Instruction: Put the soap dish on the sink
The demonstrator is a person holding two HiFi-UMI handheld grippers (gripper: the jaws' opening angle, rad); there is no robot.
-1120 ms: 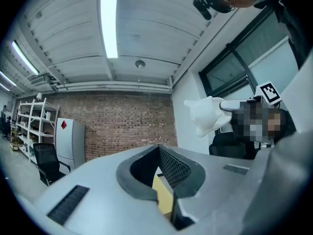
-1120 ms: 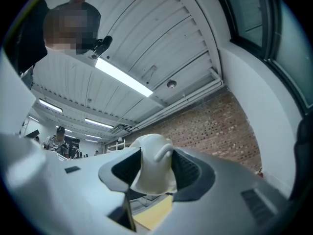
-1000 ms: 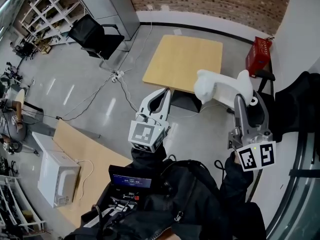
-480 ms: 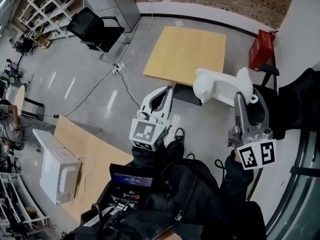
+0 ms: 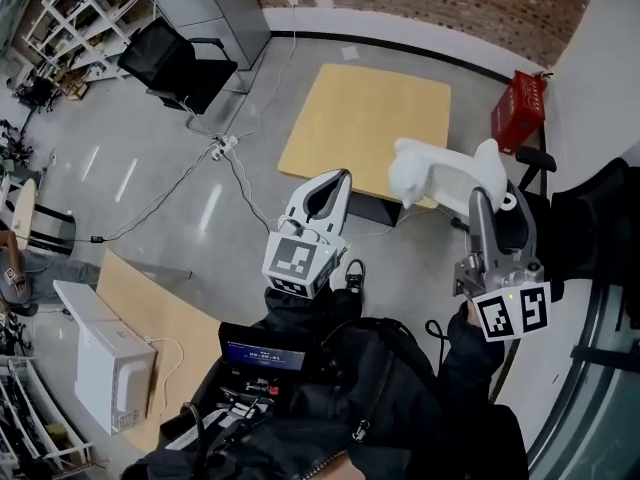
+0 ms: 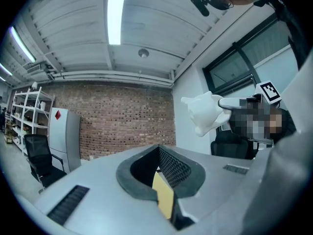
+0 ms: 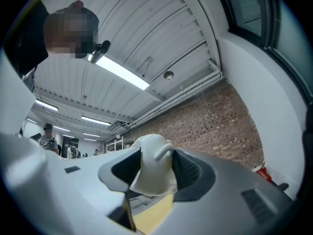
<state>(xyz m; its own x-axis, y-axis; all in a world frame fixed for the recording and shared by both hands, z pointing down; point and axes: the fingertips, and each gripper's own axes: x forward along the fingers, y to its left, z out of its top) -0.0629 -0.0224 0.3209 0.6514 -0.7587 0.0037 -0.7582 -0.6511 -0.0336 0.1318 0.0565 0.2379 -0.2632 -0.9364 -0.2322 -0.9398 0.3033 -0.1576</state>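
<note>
White moulded soap dish (image 5: 440, 180), aloft by the light-wood desk's (image 5: 350, 118) near right corner, clamped in the right gripper (image 5: 484, 194), long axis jutting toward the closed, empty left gripper (image 5: 324, 184); no sink visible.

Premises: workshop-style lab. Brick wall (image 5: 430, 3), wooden table (image 5: 365, 118) ahead of left gripper (image 5: 338, 176); open shelving (image 5: 70, 13), office chair (image 5: 175, 63) to its left.

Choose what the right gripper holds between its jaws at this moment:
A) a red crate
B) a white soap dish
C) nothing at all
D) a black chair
B: in the right gripper view, the jaws of the right gripper press on both sides of the white soap dish, and the head view shows it carried in the air.
</note>
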